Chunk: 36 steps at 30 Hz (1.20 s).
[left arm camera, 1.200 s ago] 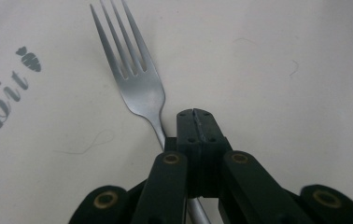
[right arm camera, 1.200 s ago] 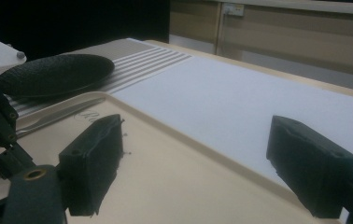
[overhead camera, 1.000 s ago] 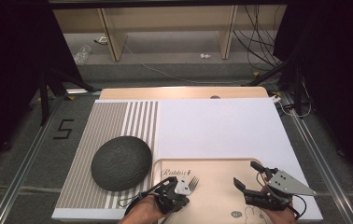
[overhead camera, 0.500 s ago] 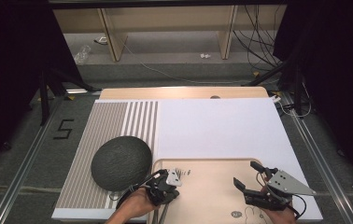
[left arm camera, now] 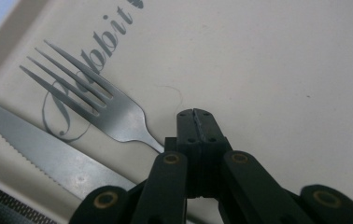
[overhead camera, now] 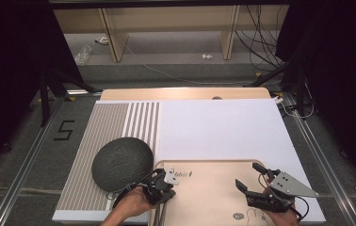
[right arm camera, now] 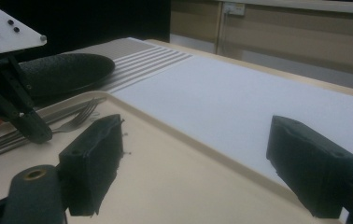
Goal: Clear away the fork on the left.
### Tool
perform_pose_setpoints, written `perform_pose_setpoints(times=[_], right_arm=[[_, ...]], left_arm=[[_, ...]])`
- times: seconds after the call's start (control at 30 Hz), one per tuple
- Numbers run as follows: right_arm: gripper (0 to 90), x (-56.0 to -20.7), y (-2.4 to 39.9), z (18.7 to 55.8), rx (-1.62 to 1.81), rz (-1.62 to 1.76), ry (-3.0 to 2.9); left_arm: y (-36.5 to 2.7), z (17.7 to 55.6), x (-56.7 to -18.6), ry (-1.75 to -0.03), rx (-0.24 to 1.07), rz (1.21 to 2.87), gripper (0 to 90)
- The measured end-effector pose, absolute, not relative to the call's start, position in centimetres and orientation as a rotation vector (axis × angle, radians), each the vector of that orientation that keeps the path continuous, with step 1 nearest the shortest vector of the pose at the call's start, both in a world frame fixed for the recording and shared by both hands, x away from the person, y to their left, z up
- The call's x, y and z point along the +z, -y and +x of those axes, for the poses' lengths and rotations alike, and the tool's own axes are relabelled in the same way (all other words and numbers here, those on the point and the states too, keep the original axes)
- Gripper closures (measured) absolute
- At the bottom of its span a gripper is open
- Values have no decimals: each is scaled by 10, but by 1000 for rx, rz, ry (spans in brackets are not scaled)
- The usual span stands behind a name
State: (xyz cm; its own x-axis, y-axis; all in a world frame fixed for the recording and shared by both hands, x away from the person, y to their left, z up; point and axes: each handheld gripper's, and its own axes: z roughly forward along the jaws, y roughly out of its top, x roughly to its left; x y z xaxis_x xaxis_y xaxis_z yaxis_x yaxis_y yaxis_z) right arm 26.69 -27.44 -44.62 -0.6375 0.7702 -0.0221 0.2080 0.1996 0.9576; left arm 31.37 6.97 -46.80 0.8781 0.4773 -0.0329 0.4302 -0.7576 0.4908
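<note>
A steel fork (left arm camera: pixel 114 112) lies low over the beige tray (overhead camera: pixel 214 193), its tines on the printed lettering. Its handle runs in under my left gripper (left arm camera: pixel 195 116), whose jaws are pressed together on it. A serrated knife (left arm camera: pixel 48 149) lies beside the fork along the tray's left rim. In the high view my left gripper (overhead camera: pixel 164 184) is at the tray's near left corner. My right gripper (overhead camera: pixel 249 175) hovers over the tray's right half, jaws wide apart and empty. The right gripper view (right arm camera: pixel 200 158) looks across the tray to the fork (right arm camera: pixel 79 119).
A dark grey domed round thing (overhead camera: pixel 122 162) sits on the striped mat (overhead camera: pixel 119 117), close to the left of the tray. A white mat (overhead camera: pixel 218 127) covers the table's middle and right. Wooden shelving and cables stand beyond the far edge.
My left gripper has slid left across the tray with the fork, ending near the tray's left rim beside the knife. The right gripper has stayed where it was.
</note>
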Motion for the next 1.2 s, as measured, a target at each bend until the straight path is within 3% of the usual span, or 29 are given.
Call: perform_pose_setpoints(times=[0.33, 0.47, 0.53, 0.73, 0.87, 1.2], right_arm=[[195, -446, 274, 267, 1452, 905, -1974], [195, -446, 274, 267, 1452, 903, -1975], [195, -446, 274, 267, 1451, 905, -1974], [195, -446, 274, 267, 1451, 903, -1973], [195, -446, 274, 266, 1450, 907, -1971], [195, -446, 274, 266, 1450, 904, -1970]], left_arm=[[-75, 317, -466, -676, 133, 2562, 872], [-77, 317, -460, -665, 105, 2536, 762], [-77, 317, -458, -666, 106, 2524, 654], [-81, 319, -452, -710, 124, 2478, 451], [-88, 319, -441, -750, 193, 2387, 365], [-114, 320, -428, -871, 282, 2193, 250]])
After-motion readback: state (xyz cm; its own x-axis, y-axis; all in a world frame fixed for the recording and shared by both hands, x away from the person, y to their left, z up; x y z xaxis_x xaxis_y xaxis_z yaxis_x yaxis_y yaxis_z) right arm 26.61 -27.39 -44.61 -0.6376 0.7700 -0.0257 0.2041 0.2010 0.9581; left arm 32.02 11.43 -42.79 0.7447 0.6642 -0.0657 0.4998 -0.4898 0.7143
